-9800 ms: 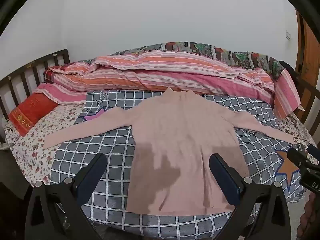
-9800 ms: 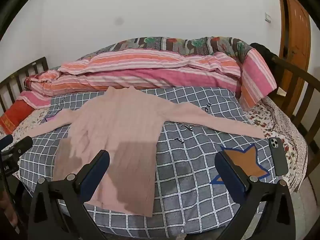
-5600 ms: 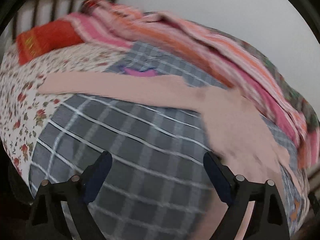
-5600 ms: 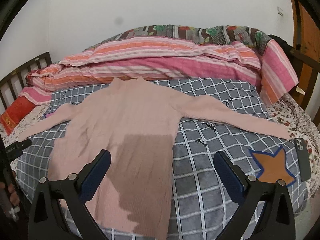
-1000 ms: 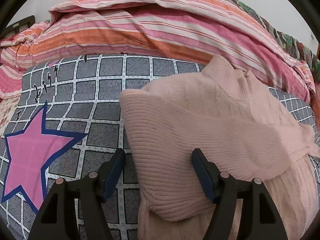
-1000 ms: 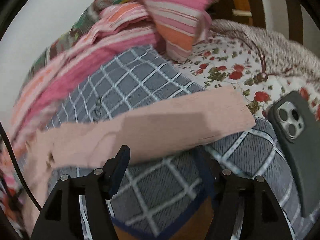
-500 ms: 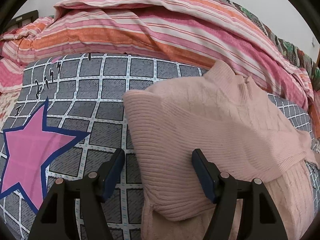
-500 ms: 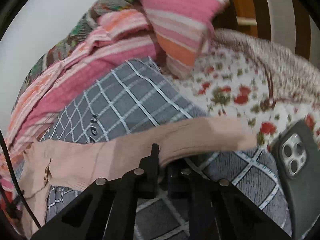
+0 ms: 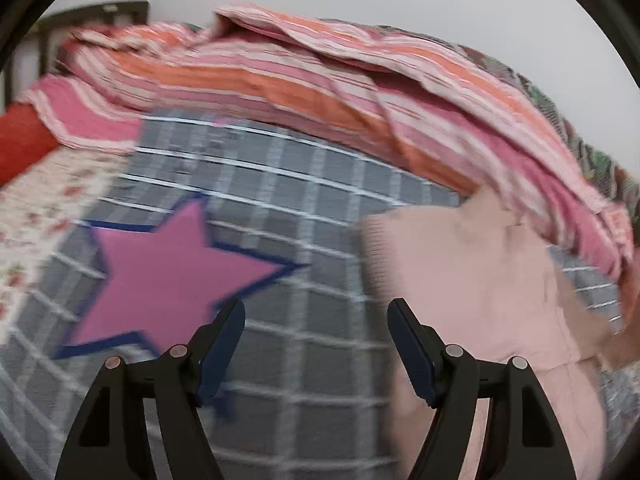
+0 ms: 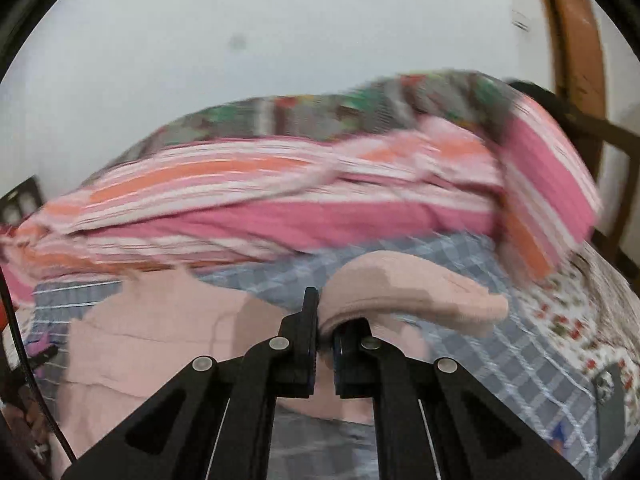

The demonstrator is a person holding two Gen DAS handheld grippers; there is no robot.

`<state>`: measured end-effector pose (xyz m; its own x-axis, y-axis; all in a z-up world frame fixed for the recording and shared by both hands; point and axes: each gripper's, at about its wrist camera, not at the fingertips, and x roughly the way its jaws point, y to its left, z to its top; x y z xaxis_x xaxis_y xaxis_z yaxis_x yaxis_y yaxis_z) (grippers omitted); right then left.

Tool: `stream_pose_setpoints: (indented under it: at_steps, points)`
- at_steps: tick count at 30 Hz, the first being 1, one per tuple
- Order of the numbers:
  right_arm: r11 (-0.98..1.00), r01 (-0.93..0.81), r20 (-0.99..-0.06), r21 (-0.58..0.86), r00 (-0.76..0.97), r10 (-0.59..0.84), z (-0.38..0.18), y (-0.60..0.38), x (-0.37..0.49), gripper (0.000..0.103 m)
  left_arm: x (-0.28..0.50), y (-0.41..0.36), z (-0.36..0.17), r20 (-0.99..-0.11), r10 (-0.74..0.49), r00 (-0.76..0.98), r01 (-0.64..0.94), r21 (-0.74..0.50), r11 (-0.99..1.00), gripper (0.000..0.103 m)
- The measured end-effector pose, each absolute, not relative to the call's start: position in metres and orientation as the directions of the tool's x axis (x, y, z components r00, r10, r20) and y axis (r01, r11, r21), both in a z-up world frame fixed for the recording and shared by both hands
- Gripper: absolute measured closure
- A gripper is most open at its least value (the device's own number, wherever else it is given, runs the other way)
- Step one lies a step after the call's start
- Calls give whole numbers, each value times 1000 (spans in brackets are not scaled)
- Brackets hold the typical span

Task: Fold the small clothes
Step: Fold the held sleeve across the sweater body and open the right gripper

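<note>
A pale pink ribbed sweater (image 9: 472,280) lies on the grey checked blanket (image 9: 304,380), its left sleeve folded over the body. My left gripper (image 9: 316,320) is open and empty, above the blanket just left of the sweater's folded edge. My right gripper (image 10: 326,320) is shut on the sweater's right sleeve (image 10: 412,284) and holds it lifted above the blanket; the cuff end hangs out to the right. The sweater's body (image 10: 160,332) lies low on the left in the right wrist view.
A pink star patch (image 9: 160,276) is on the blanket to the left. A striped pink and orange quilt (image 9: 320,80) is piled along the back. A dark phone (image 10: 612,412) lies on the floral sheet at the right. A wooden bed frame (image 10: 612,136) stands at the right.
My right gripper has lifted the clamped sleeve off the blanket and swung it left toward the sweater's body. My left gripper has moved left off the sweater and drawn back, still open.
</note>
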<state>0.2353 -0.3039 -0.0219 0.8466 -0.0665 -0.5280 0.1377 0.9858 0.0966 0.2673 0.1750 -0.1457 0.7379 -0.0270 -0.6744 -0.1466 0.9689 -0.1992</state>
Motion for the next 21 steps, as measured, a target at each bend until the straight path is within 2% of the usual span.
stream_pose_setpoints:
  at_steps: [3,5,9,15,16,18,19,20,21]
  points:
    - [995,45,-519,91,855,8,-17,-246,250,97,251,195,-149,-670,42,741,-172,-129,977,31]
    - [995,-34,-527,95,846,79,-20,-200,262,97,243,206,-152,-658,50,751,-181,-132,974,31]
    - [981,-178,-561,74,806,189,-46,-107,286,97,237,225,-167,-656,-41,754,-166,-250,954,31]
    - [962,-226,-685,151,678,267,-119,-48,321,96,241,218,-172,-651,-77,755,-132,-266,955,31]
    - [961,-227,-699,160,661,273,-128,-44,325,93,242,216,-172,-649,-80,756,-126,-264,956,31]
    - [948,-252,-719,197,620,314,-135,-41,327,76,241,214,-172,-644,-88,760,-112,-263,958,31]
    - [941,-263,-718,211,612,332,-134,-40,321,61,241,213,-171,-639,-95,763,-103,-265,959,31]
    - [934,-278,-706,224,614,352,-130,-45,315,51,240,212,-171,-633,-104,767,-92,-270,958,31]
    - [927,-298,-679,226,634,369,-124,-54,305,49,239,212,-170,-626,-120,771,-77,-278,958,31]
